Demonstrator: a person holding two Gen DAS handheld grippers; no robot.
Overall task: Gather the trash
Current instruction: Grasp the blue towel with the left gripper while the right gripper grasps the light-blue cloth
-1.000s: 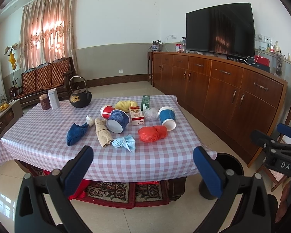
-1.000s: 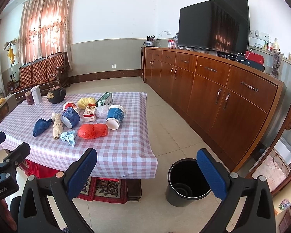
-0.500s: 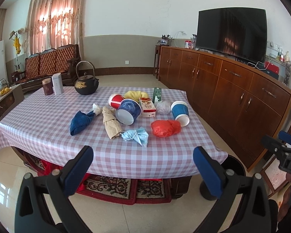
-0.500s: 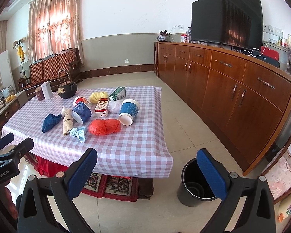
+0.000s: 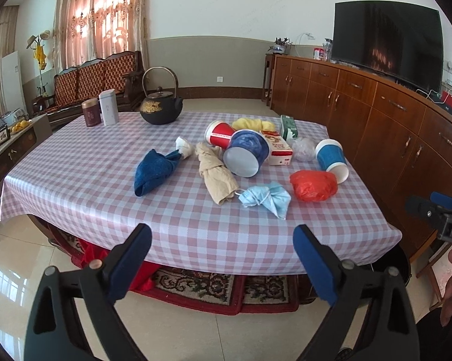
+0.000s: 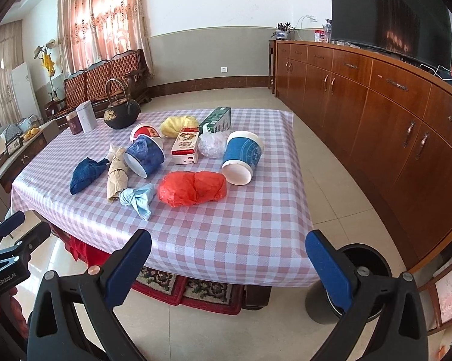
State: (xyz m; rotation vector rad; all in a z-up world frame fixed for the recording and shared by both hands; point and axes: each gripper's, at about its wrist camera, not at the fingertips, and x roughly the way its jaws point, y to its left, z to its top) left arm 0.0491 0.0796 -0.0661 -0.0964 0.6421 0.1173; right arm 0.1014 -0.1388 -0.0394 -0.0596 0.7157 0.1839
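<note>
Table (image 5: 195,234) edge hides most of the black bin (image 6: 361,273); right claw (image 6: 229,258) covers its rim.

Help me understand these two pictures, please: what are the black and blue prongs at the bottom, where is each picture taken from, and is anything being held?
The prongs are two hand-held grippers; a person carries one in each hand, each with a camera looking along its fingers. One picture comes from the left gripper, the other from the right gripper. Both stand open and hold nothing; the left one's jaws have just been closing a little. Ahead is a table with a checked cloth bearing trash: a red plastic bag, a blue paper cup on its side, a crumpled face mask, a brown paper wad, small cartons. A black bin stands on the floor at the table's corner.
</note>
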